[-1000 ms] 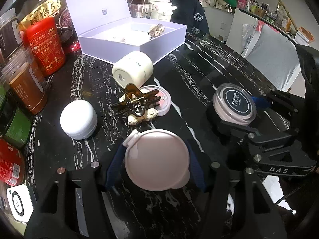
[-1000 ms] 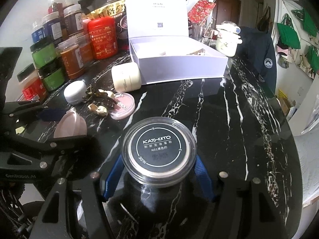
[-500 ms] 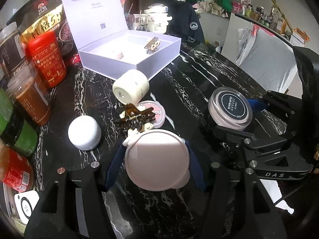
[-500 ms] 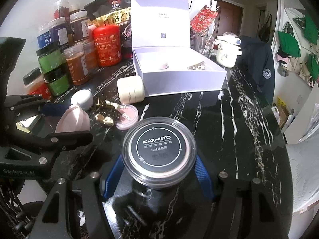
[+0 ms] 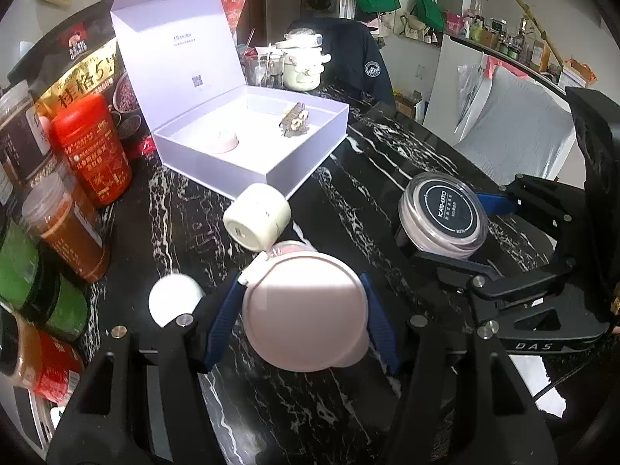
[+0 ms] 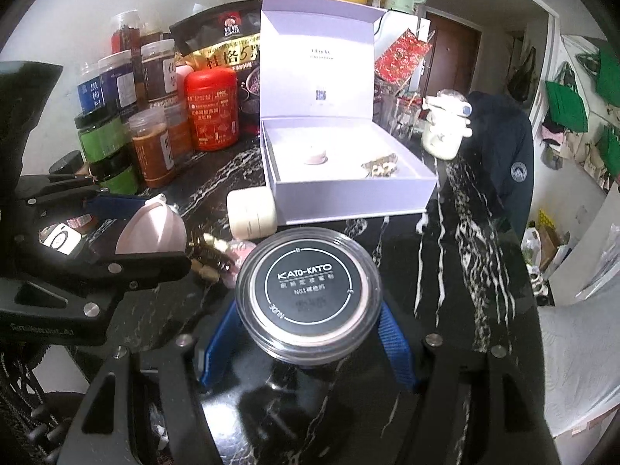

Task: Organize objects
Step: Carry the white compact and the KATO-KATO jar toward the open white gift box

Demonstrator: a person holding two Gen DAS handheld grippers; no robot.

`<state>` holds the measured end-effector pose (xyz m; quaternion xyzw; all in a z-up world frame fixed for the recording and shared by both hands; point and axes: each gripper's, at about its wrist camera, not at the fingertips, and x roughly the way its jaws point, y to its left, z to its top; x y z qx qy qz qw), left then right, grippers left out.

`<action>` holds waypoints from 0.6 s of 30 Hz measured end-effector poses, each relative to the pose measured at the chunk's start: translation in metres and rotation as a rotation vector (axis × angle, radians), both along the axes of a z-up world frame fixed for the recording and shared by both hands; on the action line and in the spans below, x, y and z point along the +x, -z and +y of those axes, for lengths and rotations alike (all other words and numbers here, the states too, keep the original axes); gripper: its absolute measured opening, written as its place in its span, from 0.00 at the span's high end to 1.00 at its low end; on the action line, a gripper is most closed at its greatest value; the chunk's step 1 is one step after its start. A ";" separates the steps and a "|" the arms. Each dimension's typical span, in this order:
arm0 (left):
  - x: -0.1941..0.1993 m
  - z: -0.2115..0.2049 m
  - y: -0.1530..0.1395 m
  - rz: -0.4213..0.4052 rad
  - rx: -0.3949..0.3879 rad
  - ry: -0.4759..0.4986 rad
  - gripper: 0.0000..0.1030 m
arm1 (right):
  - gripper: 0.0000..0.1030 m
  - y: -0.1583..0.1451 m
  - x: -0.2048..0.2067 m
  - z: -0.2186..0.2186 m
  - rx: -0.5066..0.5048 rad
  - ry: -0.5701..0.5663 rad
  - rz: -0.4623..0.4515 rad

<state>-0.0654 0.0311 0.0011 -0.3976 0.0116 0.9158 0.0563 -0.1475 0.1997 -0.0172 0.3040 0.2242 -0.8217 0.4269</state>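
Note:
My left gripper [image 5: 300, 314] is shut on a round pink compact case [image 5: 306, 310], held above the black marble table [image 5: 348, 201]. My right gripper [image 6: 310, 306] is shut on a clear powder jar with a black lid [image 6: 308, 292], also lifted off the table; that jar [image 5: 443, 217] shows at the right of the left wrist view. The open lilac gift box [image 5: 248, 143] lies beyond, with a small pink jar [image 5: 224, 141] and a hair clip [image 5: 292, 120] inside. A cream jar [image 5: 257, 217] lies on its side before the box, and a white dome jar [image 5: 174, 298] stands at the left.
Spice jars and a red canister [image 5: 93, 151] crowd the table's left edge, with a snack bag behind. A brown hair claw and a pink blush pan [image 6: 219, 257] lie between the grippers. A white pot [image 5: 302, 62] and a dark jacket on a chair [image 6: 503, 155] stand behind the box.
Both grippers have risen with their loads, so the table objects look smaller and farther below. The hair claw and blush pan have slipped behind the pink compact in the left wrist view.

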 end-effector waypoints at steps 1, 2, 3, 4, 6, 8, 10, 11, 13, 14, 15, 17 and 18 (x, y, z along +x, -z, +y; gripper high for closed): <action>-0.001 0.000 -0.002 0.004 -0.005 0.000 0.42 | 0.33 -0.003 -0.002 -0.001 -0.003 -0.003 0.001; -0.002 0.001 -0.004 0.008 -0.009 0.000 0.42 | 0.33 -0.005 -0.004 -0.002 -0.004 -0.006 0.002; -0.004 0.001 -0.006 0.013 -0.014 -0.002 0.42 | 0.33 -0.007 -0.006 -0.003 -0.004 -0.009 0.005; -0.005 0.001 -0.008 0.019 -0.021 -0.002 0.42 | 0.33 -0.008 -0.007 -0.004 -0.003 -0.012 0.008; -0.008 0.002 -0.012 0.026 -0.033 0.004 0.42 | 0.33 -0.013 -0.011 -0.007 -0.004 -0.018 0.012; -0.013 0.001 -0.016 0.027 -0.030 0.011 0.42 | 0.33 -0.017 -0.015 -0.010 -0.009 -0.024 0.014; -0.019 0.000 -0.019 0.025 -0.028 0.013 0.42 | 0.33 -0.019 -0.019 -0.013 -0.008 -0.031 0.014; -0.022 0.000 -0.020 0.027 -0.031 0.013 0.42 | 0.33 -0.020 -0.021 -0.014 -0.006 -0.033 0.015; -0.027 0.000 -0.022 0.030 -0.041 0.015 0.42 | 0.33 -0.023 -0.026 -0.017 -0.004 -0.038 0.017; -0.030 0.000 -0.023 0.032 -0.042 0.017 0.42 | 0.33 -0.025 -0.029 -0.019 -0.004 -0.040 0.018; -0.033 0.000 -0.024 0.031 -0.042 0.019 0.42 | 0.33 -0.026 -0.032 -0.021 -0.005 -0.043 0.019; -0.040 -0.001 -0.025 0.028 -0.035 0.023 0.42 | 0.33 -0.029 -0.037 -0.023 -0.009 -0.049 0.022; -0.044 -0.001 -0.026 0.025 -0.031 0.025 0.42 | 0.33 -0.030 -0.040 -0.025 -0.012 -0.052 0.023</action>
